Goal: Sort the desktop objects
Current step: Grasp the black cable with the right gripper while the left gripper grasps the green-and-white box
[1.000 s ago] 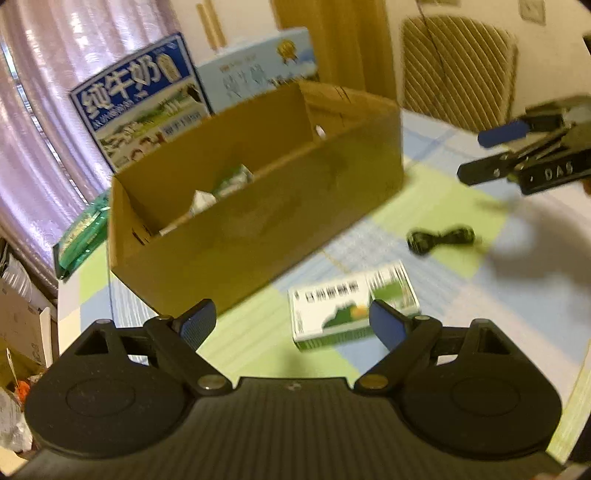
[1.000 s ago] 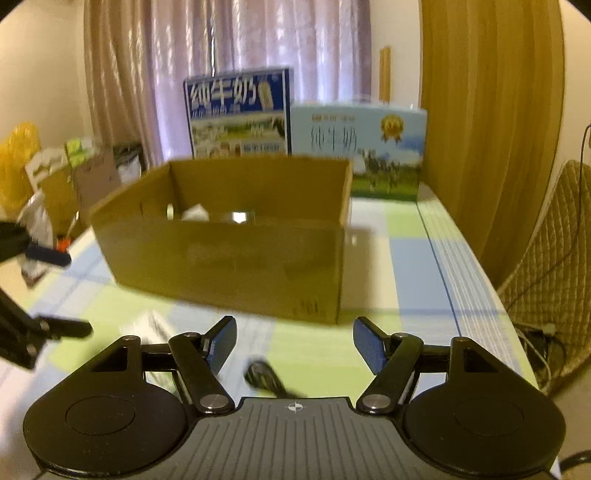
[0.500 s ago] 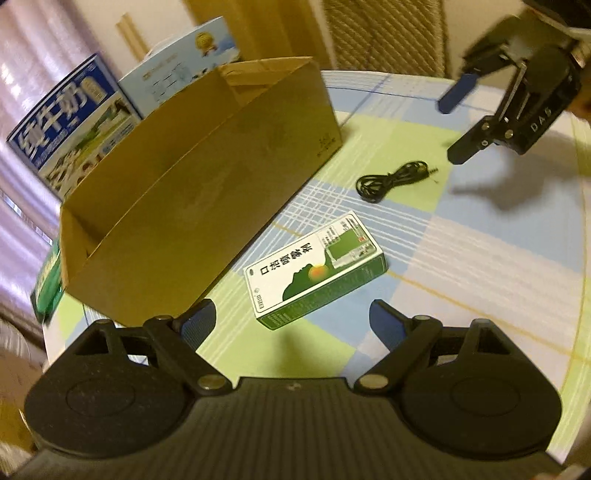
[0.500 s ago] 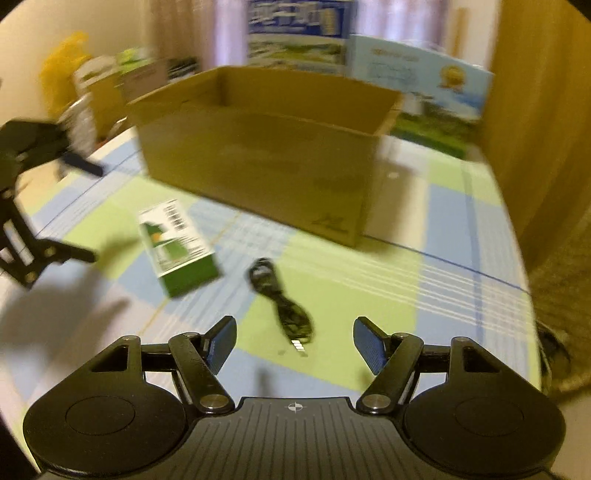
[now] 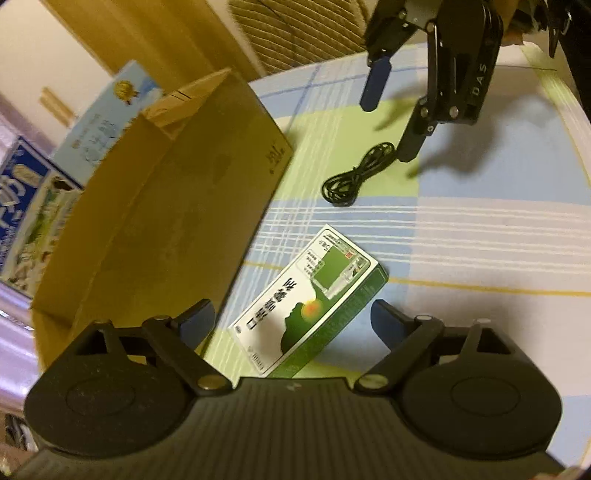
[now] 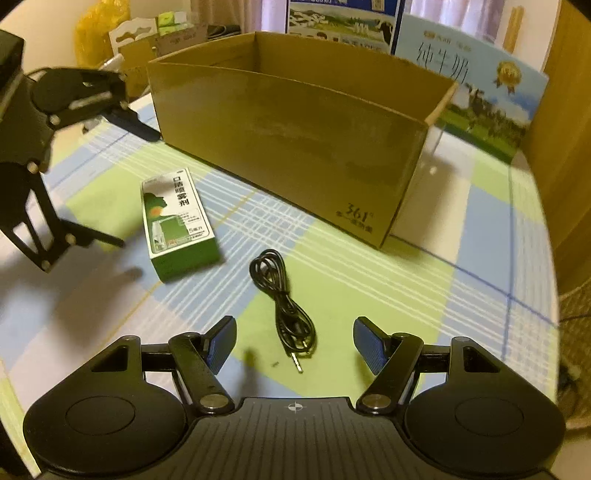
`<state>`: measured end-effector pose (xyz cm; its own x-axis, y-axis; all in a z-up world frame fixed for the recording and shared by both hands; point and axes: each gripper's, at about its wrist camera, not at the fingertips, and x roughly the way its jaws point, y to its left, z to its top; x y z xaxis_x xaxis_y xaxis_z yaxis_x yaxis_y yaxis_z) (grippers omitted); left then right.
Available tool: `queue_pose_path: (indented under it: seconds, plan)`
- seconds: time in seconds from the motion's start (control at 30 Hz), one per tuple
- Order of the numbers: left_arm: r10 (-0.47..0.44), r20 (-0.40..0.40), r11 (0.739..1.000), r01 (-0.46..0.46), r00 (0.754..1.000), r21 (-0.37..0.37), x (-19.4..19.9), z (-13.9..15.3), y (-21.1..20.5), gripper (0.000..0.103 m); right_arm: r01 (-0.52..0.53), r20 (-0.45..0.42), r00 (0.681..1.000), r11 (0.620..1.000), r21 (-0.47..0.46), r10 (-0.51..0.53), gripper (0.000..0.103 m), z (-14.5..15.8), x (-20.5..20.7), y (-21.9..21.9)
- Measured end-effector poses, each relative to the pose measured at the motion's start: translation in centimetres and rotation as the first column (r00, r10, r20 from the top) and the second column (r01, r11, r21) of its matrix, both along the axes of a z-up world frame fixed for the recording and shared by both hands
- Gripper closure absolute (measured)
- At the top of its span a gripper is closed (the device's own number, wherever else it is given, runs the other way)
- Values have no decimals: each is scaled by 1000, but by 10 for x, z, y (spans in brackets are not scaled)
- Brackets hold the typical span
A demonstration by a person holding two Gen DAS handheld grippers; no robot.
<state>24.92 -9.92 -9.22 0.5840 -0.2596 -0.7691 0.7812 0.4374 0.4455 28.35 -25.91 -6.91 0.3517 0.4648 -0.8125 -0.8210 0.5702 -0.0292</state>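
A green and white spray box [image 5: 310, 299] [image 6: 177, 221] lies flat on the checked tablecloth. My left gripper [image 5: 291, 321] hangs open just above it, its fingers on either side of the box's near end. A coiled black cable [image 6: 282, 295] [image 5: 356, 173] lies to the right of the box. My right gripper [image 6: 293, 343] is open over the cable's plug end, fingers astride it, not touching. An open cardboard box [image 6: 295, 129] [image 5: 159, 206] stands behind both items. Each gripper shows in the other's view: the left gripper [image 6: 136, 184], the right gripper [image 5: 391, 125].
Two milk cartons [image 6: 476, 96] stand behind the cardboard box. A woven chair back [image 5: 306, 29] is past the table's far edge. Bags and clutter [image 6: 122, 33] sit beyond the table's left side. The round table edge [image 6: 550, 280] curves close on the right.
Both grippers have dropped lower and tilted down towards the table. The left one has closed in over the spray box; the right one has come over the cable.
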Motion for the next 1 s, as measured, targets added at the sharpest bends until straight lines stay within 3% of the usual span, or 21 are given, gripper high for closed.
queue_pose_path:
  seconds: [0.23,0.37,0.57,0.73,0.87,0.97,1.0]
  plan:
    - [-62,-97,997,58,993,-47,31,-6,-5,15,-47,-43,998,999,-27,46,36,-8,6,11]
    - [-46,-190,996,30,981,-88,46,-12,-4,25,-45,-44,998,999,-27,43,36,-11,14,16]
    - [-19,-217,995,-4,976,-105,46,-17,-4,28,-57,-46,997,998,-18,56,39,-15,23,26]
    - [29,-237,993,-57,971,-108,38,-10,-3,40,-52,-87,995,999,-10,51,57,-20,31,34]
    - [76,-284,986,-115,956,-124,25,-3,1,51,-57,-102,993,998,-30,54,62,-24,29,35]
    - [95,-309,980,-143,946,-136,11,1,2,52,-48,-118,992,998,-30,44,71,-23,27,32]
    - [104,-306,979,-151,946,-134,6,1,2,52,-45,-128,991,999,-26,42,79,-22,27,31]
